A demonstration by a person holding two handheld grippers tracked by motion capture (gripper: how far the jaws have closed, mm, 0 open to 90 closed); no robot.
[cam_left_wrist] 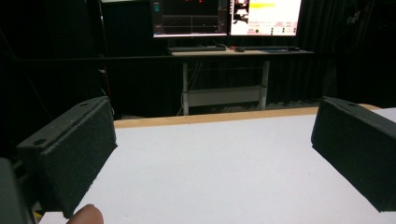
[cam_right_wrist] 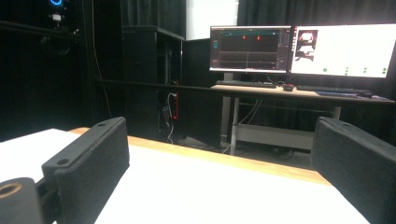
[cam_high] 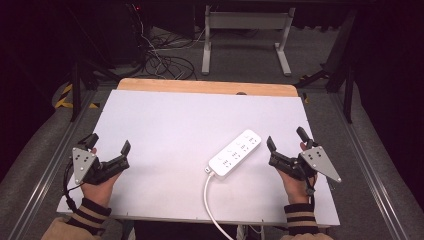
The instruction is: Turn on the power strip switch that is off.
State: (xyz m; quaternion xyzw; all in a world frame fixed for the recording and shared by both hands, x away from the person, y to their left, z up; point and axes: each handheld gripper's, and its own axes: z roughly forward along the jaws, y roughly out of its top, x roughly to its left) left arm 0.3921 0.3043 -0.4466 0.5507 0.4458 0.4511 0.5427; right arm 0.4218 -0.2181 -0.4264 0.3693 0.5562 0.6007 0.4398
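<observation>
White power strip (cam_high: 235,154) lies untouched on the table (cam_high: 165,120); left gripper (cam_high: 109,145) and right gripper (cam_high: 285,140) rest wide open, work unstarted.

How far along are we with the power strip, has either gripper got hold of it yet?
Nothing looks done yet. The power strip lies untouched on the white table, its cord trailing off the near edge. Both the left gripper and right gripper rest with jaws open and empty. The right one is nearer the strip; reaching and gripping remain.

power strip (cam_high: 235,154) cable: cut off at bottom edge | socket markings: too small to tell
</observation>
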